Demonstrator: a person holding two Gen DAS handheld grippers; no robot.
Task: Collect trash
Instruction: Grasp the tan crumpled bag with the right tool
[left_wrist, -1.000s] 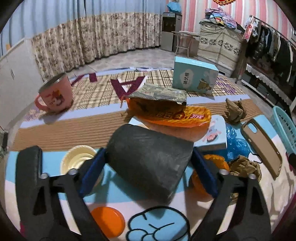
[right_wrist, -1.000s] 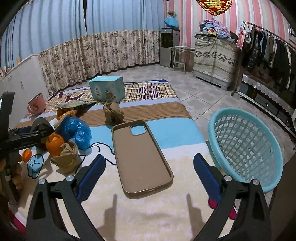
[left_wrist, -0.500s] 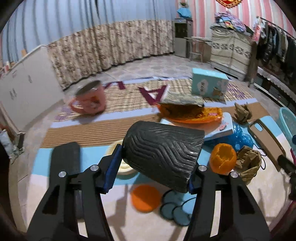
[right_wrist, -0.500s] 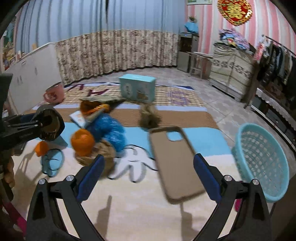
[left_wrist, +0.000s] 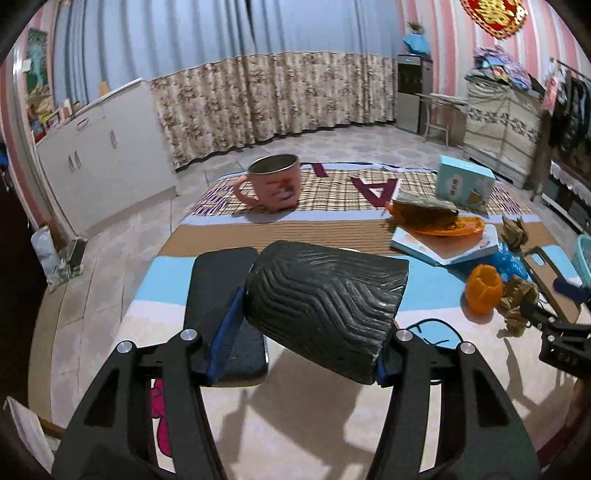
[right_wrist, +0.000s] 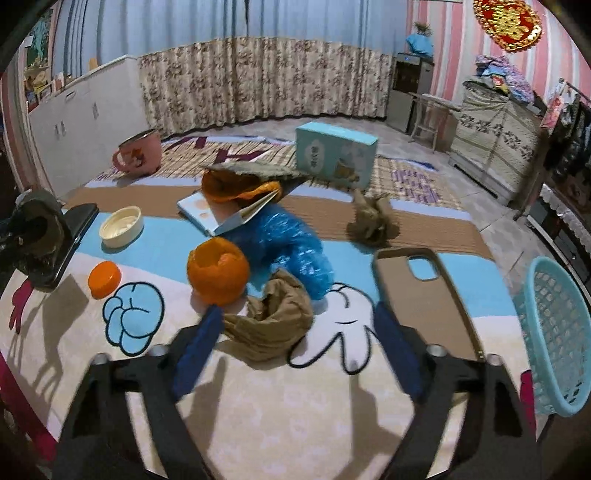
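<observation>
Pinching a dark ribbed paper cup (left_wrist: 325, 310) between my left fingers (left_wrist: 308, 341), I hold it on its side, lifted above the cartoon rug (left_wrist: 295, 424). A black phone (left_wrist: 225, 295) lies flat on the rug just behind and left of the cup. Farther off stands a pink mug (left_wrist: 271, 186), and to the far right a light-blue box (left_wrist: 463, 186). An orange snack wrapper (left_wrist: 436, 219) rests on a thin book (left_wrist: 443, 245); nearer on the right sit a hollowed orange peel (left_wrist: 484, 290) and a crumpled brown paper (left_wrist: 519, 299).

From my right side, my right fingers (right_wrist: 295, 350) are spread wide, low over the rug, with the crumpled brown paper (right_wrist: 269, 325) lying between the tips; the left tip is just beside it. The orange peel (right_wrist: 218, 271) touches the paper's far left edge, and a blue plastic bag (right_wrist: 291, 245) lies behind both. An orange lid (right_wrist: 104, 278) and a white lid (right_wrist: 122, 226) sit to the left. A tan phone case (right_wrist: 424, 291) lies to the right, and a turquoise basket (right_wrist: 554, 332) stands at the rug's right edge. Another brown wad (right_wrist: 373, 221) sits farther back.
</observation>
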